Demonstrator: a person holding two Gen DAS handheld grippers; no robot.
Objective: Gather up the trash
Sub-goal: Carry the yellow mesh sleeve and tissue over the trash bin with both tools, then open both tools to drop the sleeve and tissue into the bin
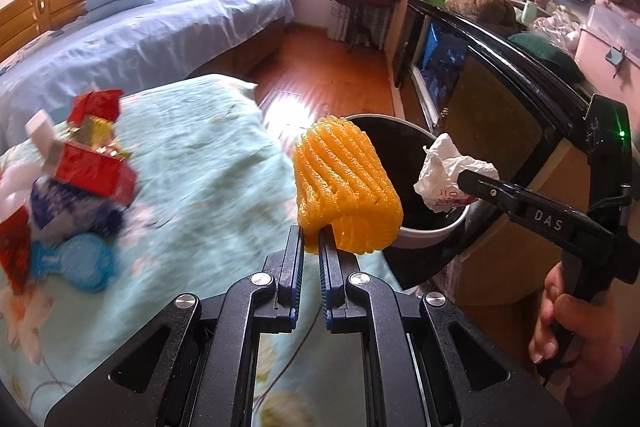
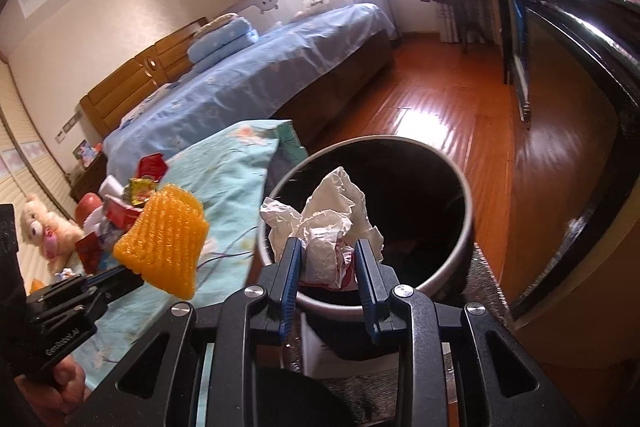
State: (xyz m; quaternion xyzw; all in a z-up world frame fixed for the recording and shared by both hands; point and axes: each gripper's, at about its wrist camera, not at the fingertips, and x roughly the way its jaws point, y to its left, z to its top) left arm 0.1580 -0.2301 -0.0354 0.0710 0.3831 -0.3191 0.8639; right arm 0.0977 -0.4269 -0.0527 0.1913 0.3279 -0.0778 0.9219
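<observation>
The right tool is clamped on a crumpled white paper wrapper with red print, its two blue-padded fingers pressing the wad from either side. In the right wrist view the wrapper sits directly over the open mouth of the trash bin, a round bin with a pale rim and a dark inside, standing on the wooden floor just beside the counter. The wad hangs inside the rim's outline, toward the near edge, so a release here would likely drop it in.

The left tool is pinched nearly shut on the lower corner of an orange foam net sleeve. Its long axis stands up and away from the fingers. In the left wrist view the sleeve overlaps the bin's near-left rim, at the edge of the counter, which is covered in a pale blue floral cloth. The bin lies ahead and to the right of it. The right tool is the nearer one to the bin's centre.

More trash waits on the counter to the left: red packets and a blue wrapper, blurred.
</observation>
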